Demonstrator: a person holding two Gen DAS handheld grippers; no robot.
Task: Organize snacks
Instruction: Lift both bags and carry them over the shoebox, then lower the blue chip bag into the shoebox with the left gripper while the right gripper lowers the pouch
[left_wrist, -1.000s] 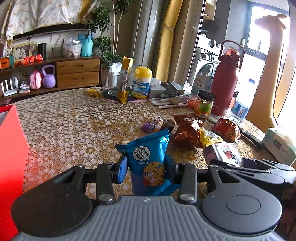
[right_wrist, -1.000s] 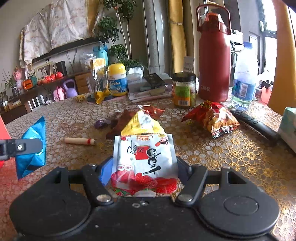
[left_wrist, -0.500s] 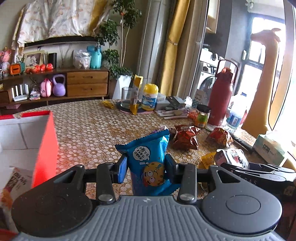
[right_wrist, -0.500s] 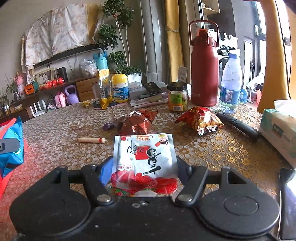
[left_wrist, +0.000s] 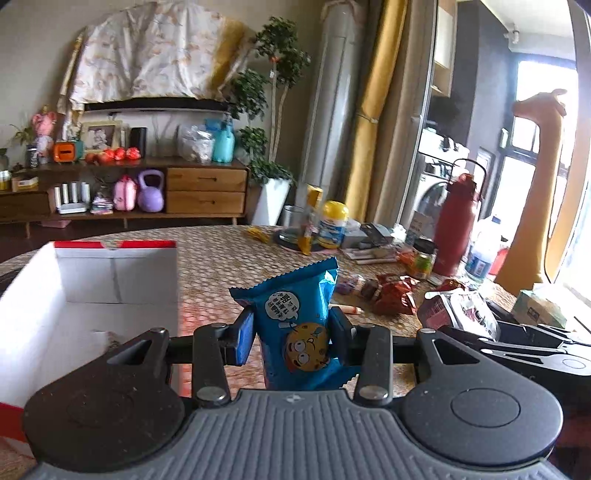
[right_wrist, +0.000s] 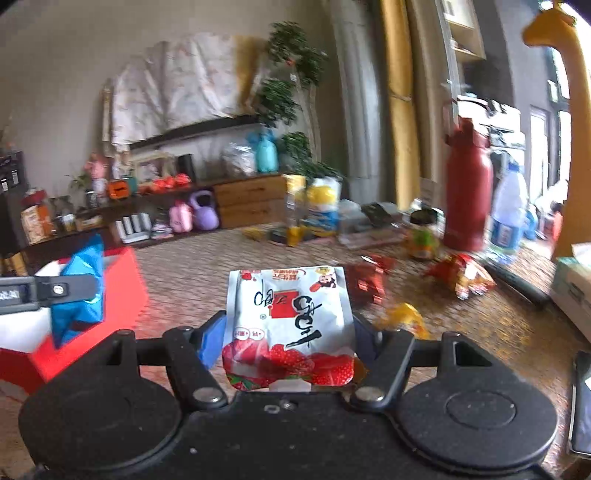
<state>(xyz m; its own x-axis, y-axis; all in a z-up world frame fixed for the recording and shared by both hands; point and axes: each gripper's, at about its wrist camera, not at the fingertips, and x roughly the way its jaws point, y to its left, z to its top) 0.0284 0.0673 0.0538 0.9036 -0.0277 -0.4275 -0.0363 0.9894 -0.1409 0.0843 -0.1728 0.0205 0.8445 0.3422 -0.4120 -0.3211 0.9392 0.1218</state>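
- The left gripper (left_wrist: 291, 338) is clamping a blue packet (left_wrist: 295, 314) between its pads, holding it upright above the table (left_wrist: 221, 258).
- That blue packet is hanging just right of the red box (left_wrist: 110, 273), whose white inside is lying open at the left of the left view.
- The right gripper (right_wrist: 290, 341) is squeezing a white strawberry packet (right_wrist: 288, 317) by both side edges, top end pointing away from the camera.
- In the right view the box (right_wrist: 125, 291) is sitting at the left, with the left gripper's finger (right_wrist: 55, 290) and the blue packet (right_wrist: 79, 295) showing in front of it.
- More snacks are lying loose on the table: a dark red bag (right_wrist: 367, 282), a red-and-yellow bag (right_wrist: 461, 277) and a small yellow packet (right_wrist: 404, 315).
- A red flask (right_wrist: 469, 184) and a water bottle (right_wrist: 508, 214) are standing behind them at the far edge.
- The right view is blurring.
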